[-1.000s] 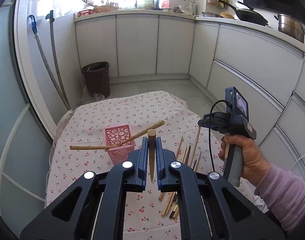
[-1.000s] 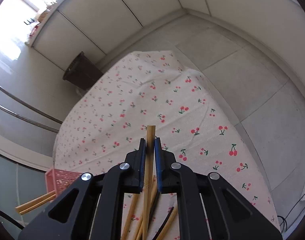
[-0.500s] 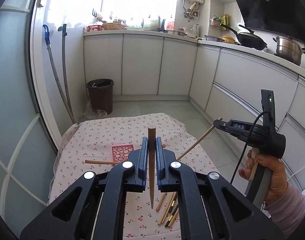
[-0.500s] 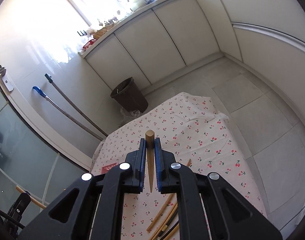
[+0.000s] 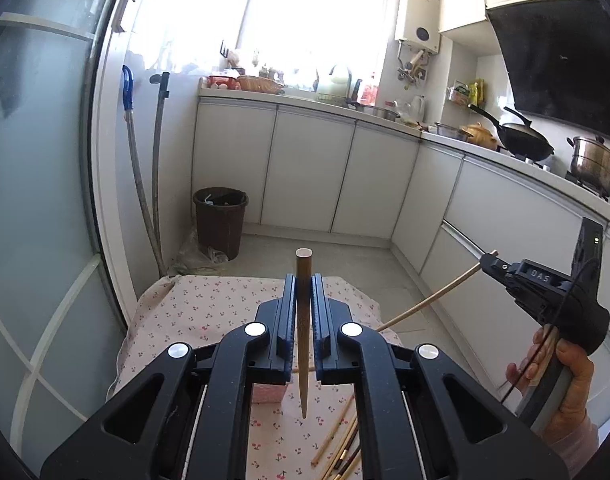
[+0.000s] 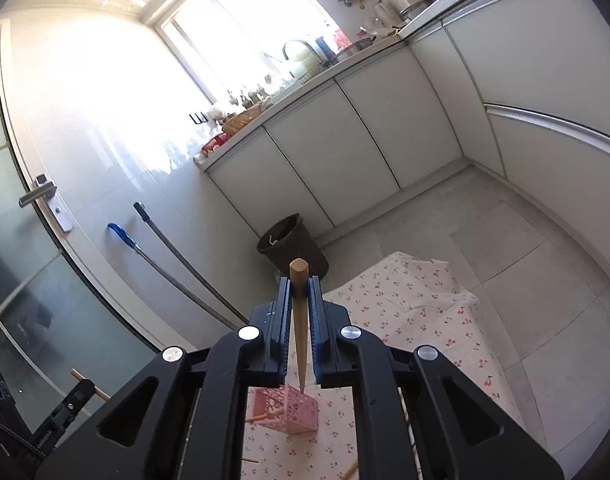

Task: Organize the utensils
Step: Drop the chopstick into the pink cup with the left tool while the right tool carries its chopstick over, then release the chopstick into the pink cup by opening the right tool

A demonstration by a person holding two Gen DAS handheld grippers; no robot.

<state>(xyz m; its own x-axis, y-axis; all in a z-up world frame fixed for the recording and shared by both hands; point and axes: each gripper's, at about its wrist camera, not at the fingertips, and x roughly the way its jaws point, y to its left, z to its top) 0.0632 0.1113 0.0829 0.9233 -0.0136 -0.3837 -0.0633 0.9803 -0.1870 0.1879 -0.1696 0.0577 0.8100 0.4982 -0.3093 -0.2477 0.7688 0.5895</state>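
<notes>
My left gripper [image 5: 303,300] pinches a chopstick [image 5: 303,344] | right gripper [image 6: 299,300] pinches another [image 6: 299,328] | basket [image 6: 289,412] below on cloth [image 6: 417,312] | loose chopsticks [image 5: 341,448] only in left view

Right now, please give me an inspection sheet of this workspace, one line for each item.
Surface: cherry-print cloth, rumpled.
Job's things: pink basket holding chopsticks; loose chopsticks on the cloth.
Clutter: nothing seen.
Grippers: left gripper shut on a dark chopstick; right gripper shut on a pale chopstick.
Cables: black cable at the right handle.
Surroundings: bin, cabinets, wok.
</notes>
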